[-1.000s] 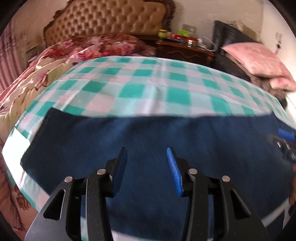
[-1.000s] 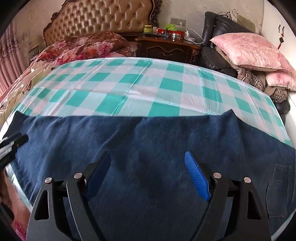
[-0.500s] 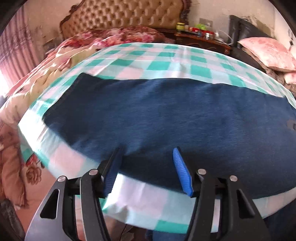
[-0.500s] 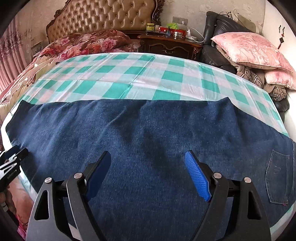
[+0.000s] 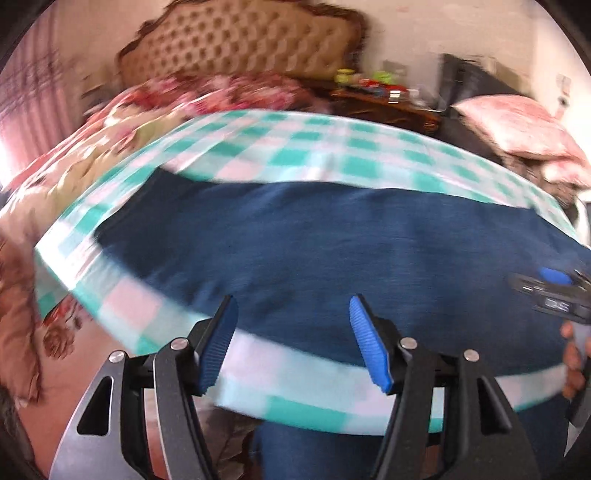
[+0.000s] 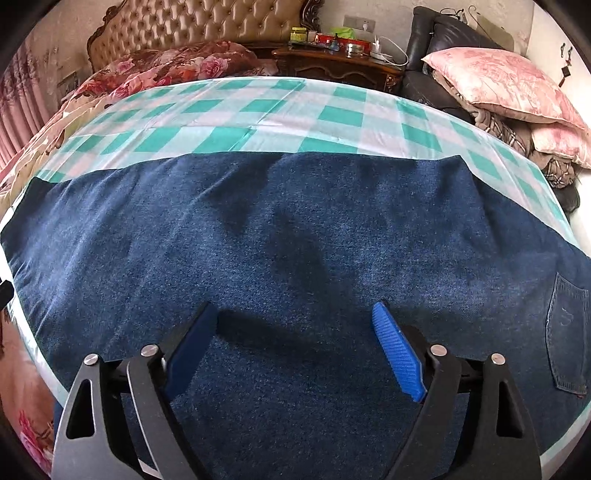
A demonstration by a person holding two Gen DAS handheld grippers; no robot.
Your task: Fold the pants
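Two wrist views look down over our grippers at dark blue pants (image 6: 295,236) spread flat across a green-and-white checked sheet (image 6: 332,110). In the right wrist view, which is sharp, the pants fill the middle and lower frame from the left edge to the right edge, and a back pocket (image 6: 567,332) shows at the lower right. Our right gripper (image 6: 293,345) sits at the bottom centre over the denim; its jaws stand far apart and are opening, with nothing clamped between them. A dark sliver at the far left edge may be part of the other gripper, but we cannot tell.

The left wrist view is blurred. Here the pants (image 5: 314,243) lie as a band across the centre, and this view alone shows the near edge of the bed, where a strip of checked sheet (image 5: 295,398) runs below the fabric. Our left gripper (image 5: 291,339) sits at the bottom centre over that near edge of the pants, jaws apart and opening, gripping nothing. At the right edge of this view we see the right gripper (image 5: 554,284) from outside, with fingers of the hand (image 5: 574,365) that holds it just below.

Both views show a tufted headboard (image 6: 199,26) at the upper left, a floral quilt (image 6: 177,66) beneath it, a wooden nightstand (image 6: 340,66) at top centre, and a pink pillow (image 6: 495,81) at the upper right.
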